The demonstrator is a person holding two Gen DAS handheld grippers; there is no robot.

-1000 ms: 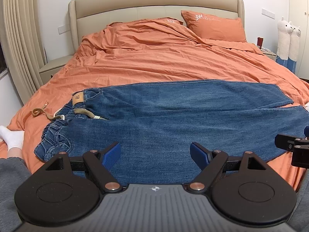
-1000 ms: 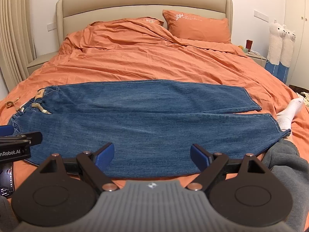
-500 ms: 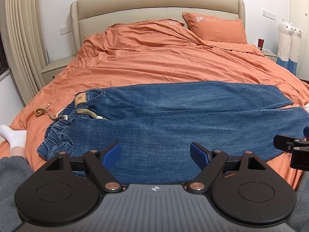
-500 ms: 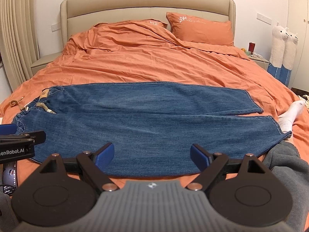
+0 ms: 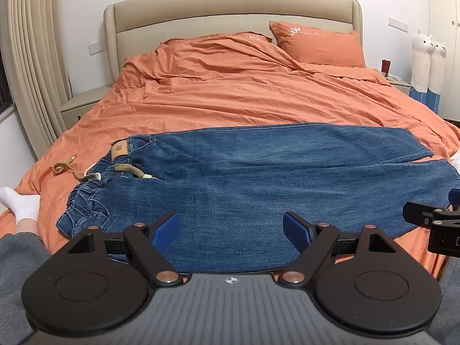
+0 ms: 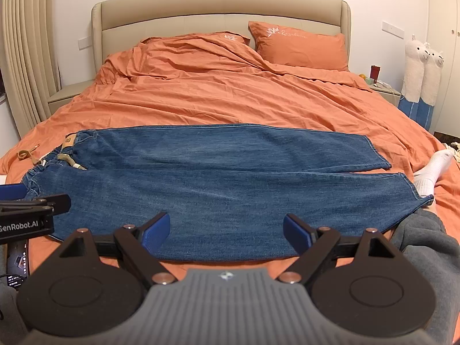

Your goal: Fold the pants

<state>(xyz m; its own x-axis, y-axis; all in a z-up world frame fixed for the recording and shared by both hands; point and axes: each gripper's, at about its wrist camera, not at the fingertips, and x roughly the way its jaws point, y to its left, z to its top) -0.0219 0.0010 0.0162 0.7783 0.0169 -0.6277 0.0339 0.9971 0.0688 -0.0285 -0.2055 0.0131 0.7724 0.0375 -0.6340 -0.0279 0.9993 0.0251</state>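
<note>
Blue jeans (image 5: pixel 258 178) lie spread flat across the near part of an orange bed (image 5: pixel 244 100), waistband at the left with a tan drawstring (image 5: pixel 66 168), leg hems at the right. They also show in the right wrist view (image 6: pixel 215 178). My left gripper (image 5: pixel 231 231) is open and empty, above the near edge of the jeans toward the waist. My right gripper (image 6: pixel 225 231) is open and empty, above the near edge toward the legs. Each gripper shows at the edge of the other's view.
Orange pillows (image 5: pixel 319 46) and a beige headboard (image 5: pixel 230 11) are at the far end. The person's white-socked feet (image 5: pixel 21 204) (image 6: pixel 431 169) and grey trouser knees flank the jeans. Nightstands and two plush alpacas (image 6: pixel 422 72) stand beside the bed.
Both grippers have drawn back and risen slightly, so the jeans sit a little farther off in both views. The jeans have not moved. Both grippers stay open.
</note>
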